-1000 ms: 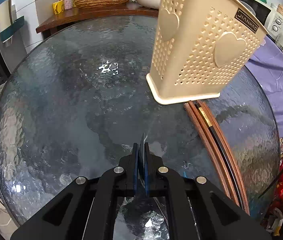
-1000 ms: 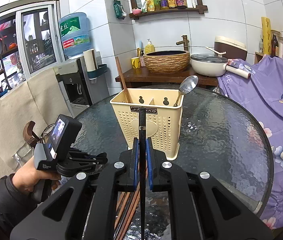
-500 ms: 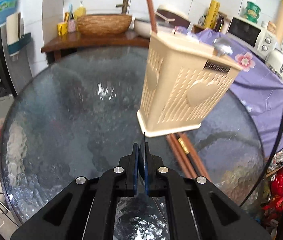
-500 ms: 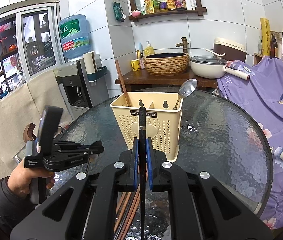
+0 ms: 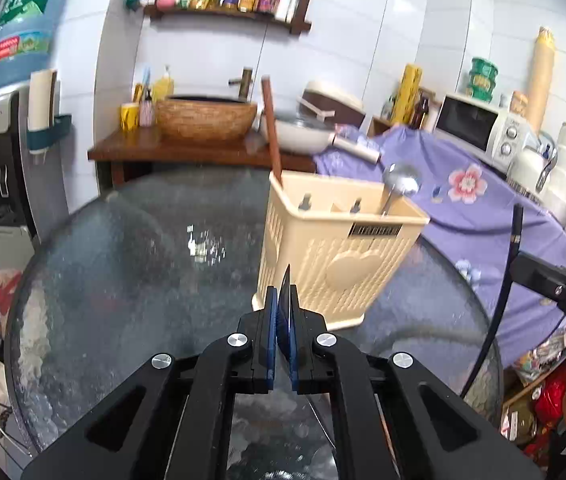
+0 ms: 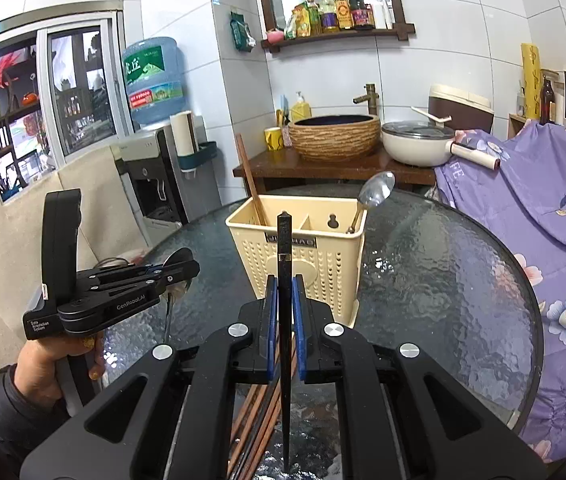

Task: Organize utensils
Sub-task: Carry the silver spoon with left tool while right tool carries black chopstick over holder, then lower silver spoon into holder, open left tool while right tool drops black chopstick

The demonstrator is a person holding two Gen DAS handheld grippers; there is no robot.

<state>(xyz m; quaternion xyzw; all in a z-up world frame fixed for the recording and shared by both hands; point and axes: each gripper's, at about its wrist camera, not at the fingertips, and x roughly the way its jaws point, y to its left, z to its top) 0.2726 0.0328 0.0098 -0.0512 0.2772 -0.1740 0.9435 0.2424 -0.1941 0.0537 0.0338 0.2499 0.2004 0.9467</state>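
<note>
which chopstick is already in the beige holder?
The brown chopstick standing in the holder. The black chopstick is clamped in the right gripper; the other chopsticks lie flat on the glass table.

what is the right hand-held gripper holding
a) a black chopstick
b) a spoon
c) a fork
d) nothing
a: the right hand-held gripper is shut on a black chopstick standing up between its blue pads, in front of the basket.
</note>
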